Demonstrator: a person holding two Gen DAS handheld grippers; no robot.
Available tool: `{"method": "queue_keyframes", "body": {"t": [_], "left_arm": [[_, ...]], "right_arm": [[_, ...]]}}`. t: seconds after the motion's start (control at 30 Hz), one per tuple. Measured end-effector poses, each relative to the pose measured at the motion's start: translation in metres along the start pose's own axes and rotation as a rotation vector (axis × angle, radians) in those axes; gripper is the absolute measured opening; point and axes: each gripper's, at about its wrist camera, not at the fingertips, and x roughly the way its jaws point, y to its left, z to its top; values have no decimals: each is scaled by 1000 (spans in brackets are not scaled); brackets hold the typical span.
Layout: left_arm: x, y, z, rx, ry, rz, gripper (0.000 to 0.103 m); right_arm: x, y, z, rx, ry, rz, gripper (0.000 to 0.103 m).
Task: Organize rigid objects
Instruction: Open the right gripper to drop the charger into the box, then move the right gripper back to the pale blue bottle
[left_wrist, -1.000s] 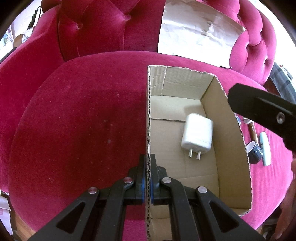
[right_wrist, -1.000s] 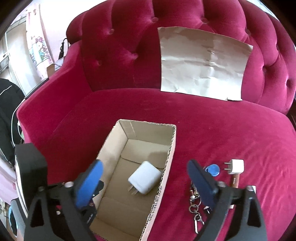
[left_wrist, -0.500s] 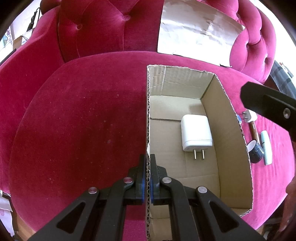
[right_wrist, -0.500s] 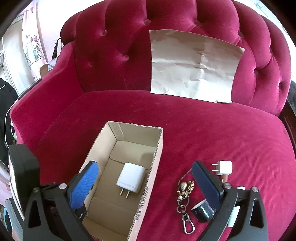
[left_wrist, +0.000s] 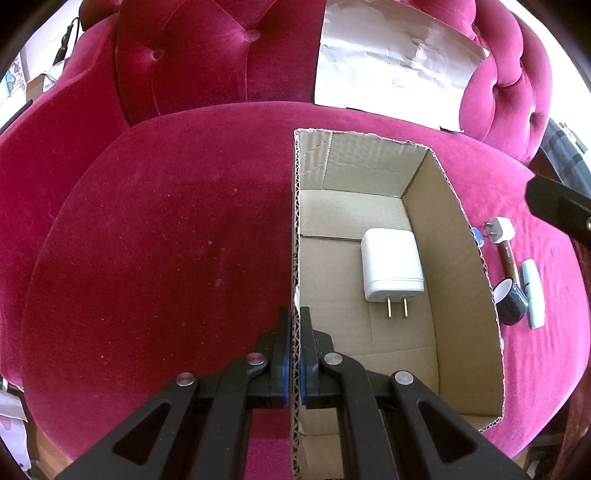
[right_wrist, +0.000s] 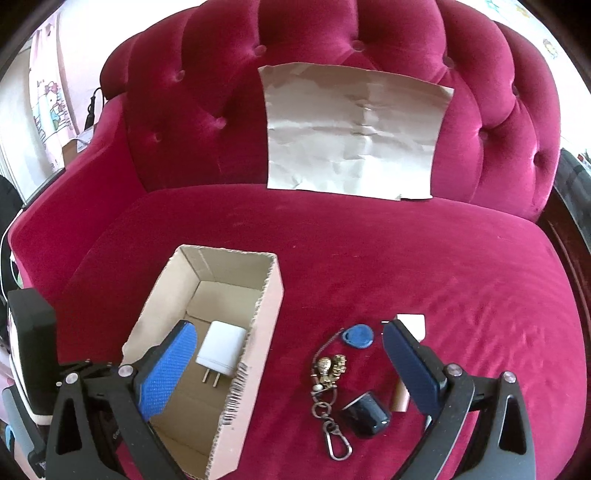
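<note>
Left gripper (left_wrist: 294, 354) is pinching the corrugated wall of the cardboard box (left_wrist: 458, 236) on the plush red velvet sofa (right_wrist: 369, 258). Smooth white charger (left_wrist: 391, 264) lies flat inside. Right gripper (right_wrist: 288, 354), blue pads spread wide, hovers above the keychain (right_wrist: 327, 373).

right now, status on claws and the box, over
Left claw shut on cardboard box wall. Right claw open, empty, above the keychain. White charger in box. Nothing blocking.
</note>
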Motion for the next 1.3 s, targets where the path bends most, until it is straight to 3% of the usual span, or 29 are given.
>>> {"method": "queue_keyframes", "body": {"t": [0.7,1.3], "left_arm": [[-1,-1,-2,3,-3,7,3],[-1,-1,-3,-1,-2,7,3]], "right_arm": [[-5,-74,-22,86,24,-139,103],[14,-127,-60,109,129,-220,103]]}}
